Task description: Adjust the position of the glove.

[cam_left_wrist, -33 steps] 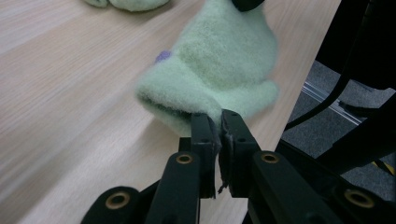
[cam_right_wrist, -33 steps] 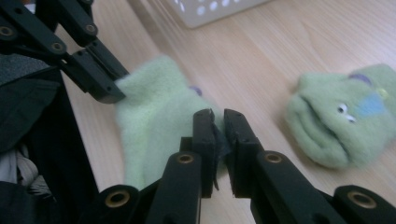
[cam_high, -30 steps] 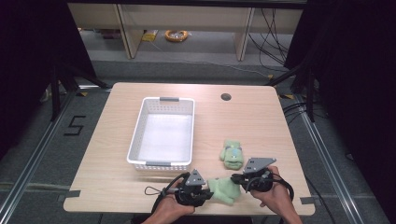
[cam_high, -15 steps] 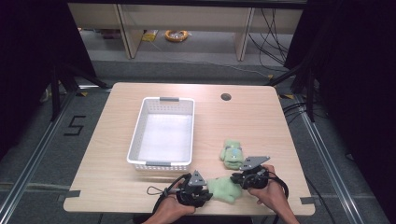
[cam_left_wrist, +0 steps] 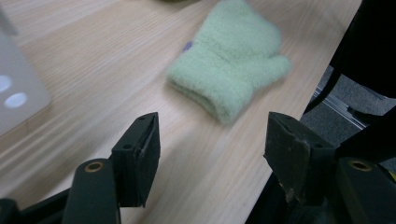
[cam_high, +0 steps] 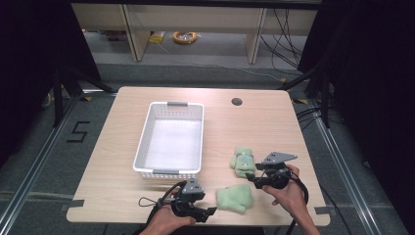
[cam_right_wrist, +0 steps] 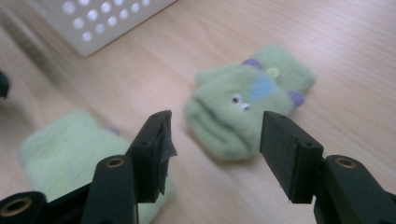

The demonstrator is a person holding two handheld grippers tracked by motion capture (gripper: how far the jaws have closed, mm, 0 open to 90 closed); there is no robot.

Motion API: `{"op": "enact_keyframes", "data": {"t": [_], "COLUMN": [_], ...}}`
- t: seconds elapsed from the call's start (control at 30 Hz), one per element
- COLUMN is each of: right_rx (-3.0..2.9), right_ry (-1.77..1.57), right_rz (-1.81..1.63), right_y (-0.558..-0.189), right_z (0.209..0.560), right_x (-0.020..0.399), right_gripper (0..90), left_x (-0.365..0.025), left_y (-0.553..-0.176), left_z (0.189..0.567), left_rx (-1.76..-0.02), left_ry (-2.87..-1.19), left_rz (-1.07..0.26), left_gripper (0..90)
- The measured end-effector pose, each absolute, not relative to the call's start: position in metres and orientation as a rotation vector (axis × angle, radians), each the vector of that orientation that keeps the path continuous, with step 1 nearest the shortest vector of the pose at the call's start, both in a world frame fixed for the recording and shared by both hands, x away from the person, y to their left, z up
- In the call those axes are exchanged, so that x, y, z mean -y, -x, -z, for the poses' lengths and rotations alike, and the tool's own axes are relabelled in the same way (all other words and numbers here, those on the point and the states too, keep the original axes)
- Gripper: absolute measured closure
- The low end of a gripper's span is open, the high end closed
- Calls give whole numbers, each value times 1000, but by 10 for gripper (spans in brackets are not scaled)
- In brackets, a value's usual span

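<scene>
High view: two green mittens near the table [cam_high: 122, 142] edge, right of the white basket [cam_high: 142, 147]. Plain mitten [cam_high: 235, 199] faced by left gripper [cam_high: 208, 213], face-patterned mitten [cam_high: 243, 162] by right gripper [cam_high: 250, 178]; both jaws spread, empty. Approach step judged; closing on the mittens is called for.

Light wood table [cam_high: 122, 161] with rounded corners and 1 round cable hole [cam_high: 237, 102] near its far edge. Grey floor [cam_high: 44, 161] around it, metal rails [cam_high: 34, 181] running along both sides. A "5" marked in black tape [cam_high: 78, 131] on the floor left of the table. Dark curtains [cam_high: 372, 98] hang on both sides. Behind the table, a pale shelf unit [cam_high: 195, 19] with upright legs; under it a yellow coil [cam_high: 185, 36] and black cables [cam_high: 284, 29] trailing on the floor. Light is even, from overhead.
</scene>
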State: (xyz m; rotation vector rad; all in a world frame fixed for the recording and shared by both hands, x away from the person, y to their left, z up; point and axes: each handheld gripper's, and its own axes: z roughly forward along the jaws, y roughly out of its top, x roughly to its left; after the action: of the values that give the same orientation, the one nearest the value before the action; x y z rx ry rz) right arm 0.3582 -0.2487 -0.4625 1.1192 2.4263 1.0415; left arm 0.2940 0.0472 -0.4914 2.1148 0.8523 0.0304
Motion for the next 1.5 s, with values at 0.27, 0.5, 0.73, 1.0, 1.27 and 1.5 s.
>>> {"op": "enact_keyframes", "data": {"t": [0.27, 0.5, 0.73, 1.0, 1.27, 1.5], "right_rx": [-2368, -2352, -2360, -2368, -2392, -2376], "right_ry": [-1218, -1310, -1439, -1443, -1454, -1395], "right_rz": [-1020, -1012, -963, -907, -870, -895], "right_y": [-391, -415, -421, -425, -430, -430], "right_z": [458, 470, 473, 481, 491, 495], "right_x": [243, 234, 230, 223, 225, 226], "right_gripper": [453, 483, 514, 532, 613, 764], "left_x": [-66, -80, -87, -87, -87, -88], "left_y": [-286, -279, -275, -276, -276, -277], "left_z": [494, 493, 497, 500, 501, 501], "left_rx": [-892, -900, -922, -909, -909, -933], "left_ry": [-2113, -2089, -2094, -2124, -2126, -2111], "left_rz": [9, -32, -61, -71, -70, -60], "left_gripper": [312, 304, 297, 292, 291, 292]}}
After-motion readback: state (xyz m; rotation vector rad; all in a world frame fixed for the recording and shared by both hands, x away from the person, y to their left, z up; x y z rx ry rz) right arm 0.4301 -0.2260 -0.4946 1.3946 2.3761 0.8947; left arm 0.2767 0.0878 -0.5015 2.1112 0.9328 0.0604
